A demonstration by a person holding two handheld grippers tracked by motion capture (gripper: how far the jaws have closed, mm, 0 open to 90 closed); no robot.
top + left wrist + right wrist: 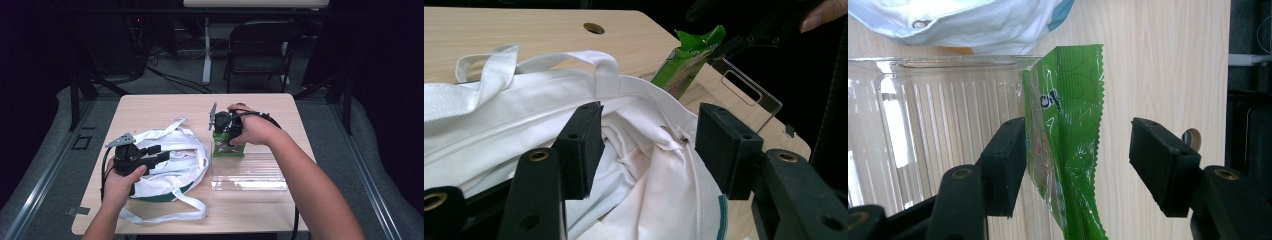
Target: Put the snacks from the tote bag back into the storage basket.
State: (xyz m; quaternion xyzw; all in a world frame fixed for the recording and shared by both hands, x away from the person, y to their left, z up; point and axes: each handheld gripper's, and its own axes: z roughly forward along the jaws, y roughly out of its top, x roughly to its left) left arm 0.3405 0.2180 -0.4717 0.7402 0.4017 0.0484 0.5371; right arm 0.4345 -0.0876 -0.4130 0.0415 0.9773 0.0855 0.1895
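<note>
A white cloth tote bag [172, 160] lies crumpled on the left half of the table, its mouth facing up. My left gripper [159, 153] hovers over that mouth [644, 165] with its jaws open and nothing between the pads. A green snack packet [228, 149] stands at the far edge of a clear plastic tray [248, 175]. My right gripper [226, 140] points down at the packet. In the right gripper view the packet [1068, 150] hangs between the wide-open jaws of my right gripper [1079, 135], its edge by the left pad [1008, 160] and well apart from the right pad.
The wooden table [150, 107] has a bare strip along its far side and a cable hole [594, 28]. The bag's long straps [165, 216] trail toward the near edge. A folding chair [260, 50] stands behind the table. The tray's handle cut-out [744, 85] faces the right edge.
</note>
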